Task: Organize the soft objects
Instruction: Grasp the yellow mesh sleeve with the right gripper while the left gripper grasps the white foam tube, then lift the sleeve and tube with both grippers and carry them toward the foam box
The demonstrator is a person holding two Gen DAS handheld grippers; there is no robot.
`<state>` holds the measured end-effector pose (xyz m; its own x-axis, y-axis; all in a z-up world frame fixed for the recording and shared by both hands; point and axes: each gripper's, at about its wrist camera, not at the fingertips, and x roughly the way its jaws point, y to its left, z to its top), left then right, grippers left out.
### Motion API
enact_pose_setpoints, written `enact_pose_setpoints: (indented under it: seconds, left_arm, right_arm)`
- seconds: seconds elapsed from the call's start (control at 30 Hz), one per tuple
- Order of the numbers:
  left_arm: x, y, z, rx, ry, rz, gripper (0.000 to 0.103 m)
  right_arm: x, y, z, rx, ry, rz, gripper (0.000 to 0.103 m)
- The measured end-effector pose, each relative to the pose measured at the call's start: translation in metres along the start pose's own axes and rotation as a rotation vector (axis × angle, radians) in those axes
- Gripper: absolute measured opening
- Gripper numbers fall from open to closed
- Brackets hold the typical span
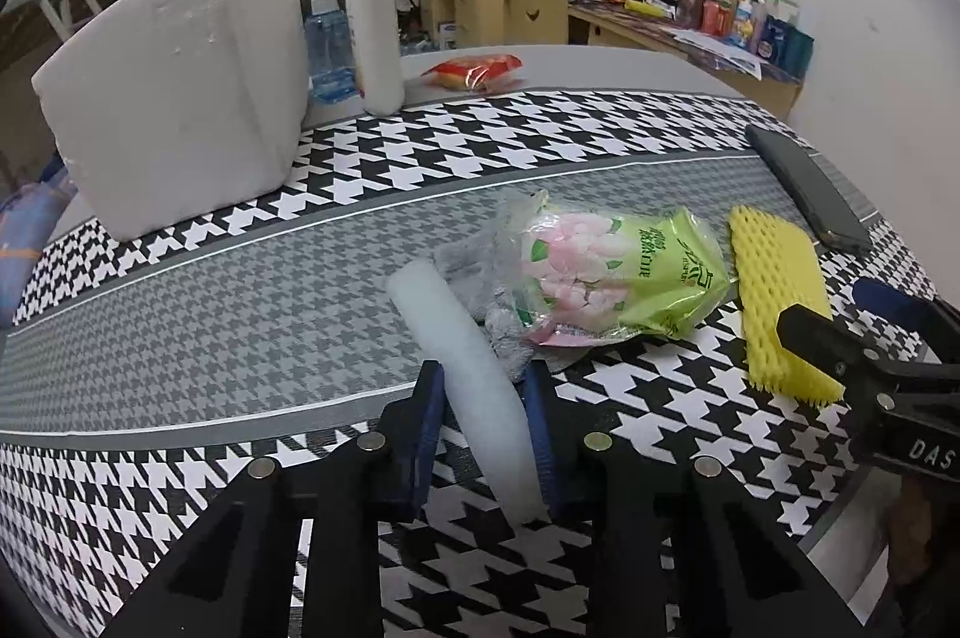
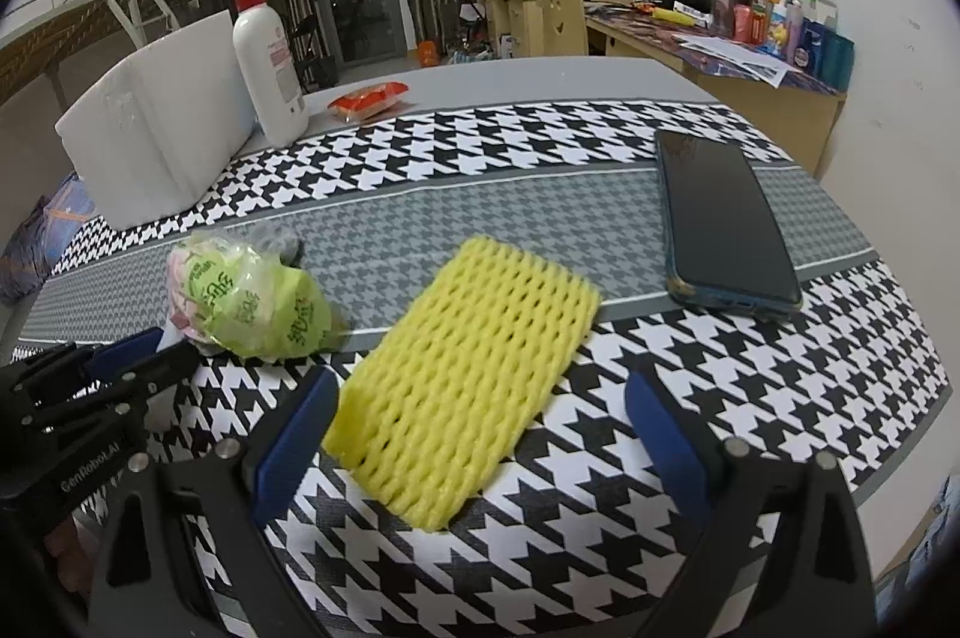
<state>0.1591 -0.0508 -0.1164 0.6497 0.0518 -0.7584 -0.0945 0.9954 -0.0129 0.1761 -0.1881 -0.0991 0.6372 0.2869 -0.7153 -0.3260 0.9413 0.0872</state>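
Two tools worked over a bench (image 2: 540,74) covered with a black-and-white houndstooth cloth (image 1: 540,140). Left tool (image 1: 483,398) had its blue pads against both sides of a white foam tube (image 1: 462,356), gripping it near its lower end; the tube lay on the cloth, its far end pointing toward the white foam box (image 1: 174,80). Just beside the tube sat a green plastic packet printed with pink flowers (image 1: 624,278), resting on a crumpled grey cloth (image 1: 474,266). Right of the packet lay a yellow foam net sleeve (image 2: 468,374), flat on the cloth. Right tool (image 2: 480,410) stood with jaws wide apart, straddling the near end of the sleeve, pads not touching it. Dark smartphone (image 2: 720,230) lay beyond the sleeve, apart from it. At the far side stood a white pump bottle with red top (image 1: 372,14), just beside the foam box, with a red snack packet (image 1: 474,71) near it.
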Motion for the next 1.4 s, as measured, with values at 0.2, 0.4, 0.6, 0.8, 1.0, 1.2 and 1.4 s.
enact_pose_setpoints:
  seconds: [0.2, 0.4, 0.6, 0.8, 1.0, 1.2, 1.4]
  left_arm:
    - [-0.01, 0.006, -0.003, 0.017, -0.014, -0.032, 0.017]
    - [-0.015, 0.011, -0.005, 0.041, -0.02, -0.023, 0.016]
    - [-0.017, 0.015, -0.006, 0.028, -0.018, -0.021, 0.016]
    - [-0.017, 0.016, -0.008, 0.014, -0.001, -0.019, 0.044]
    - [-0.014, 0.016, -0.014, 0.002, 0.025, -0.027, 0.046]
    - [-0.014, 0.017, -0.017, 0.004, 0.026, -0.019, 0.046]
    - [-0.016, 0.017, -0.018, -0.003, 0.02, -0.014, 0.027]
  right_arm:
    - [0.002, -0.001, 0.002, -0.003, 0.009, 0.004, 0.098]
    - [0.004, 0.0, 0.004, -0.003, 0.018, 0.005, 0.098]
    - [0.012, 0.001, 0.004, 0.001, 0.059, -0.001, 0.095]
    - [0.011, 0.005, 0.005, -0.004, 0.065, 0.026, 0.068]
    - [0.008, 0.011, 0.005, -0.015, 0.065, 0.071, 0.034]
    - [0.0, 0.011, 0.007, -0.008, 0.048, 0.064, 0.027]
    - [-0.011, 0.009, 0.008, -0.008, 0.018, 0.063, 0.027]
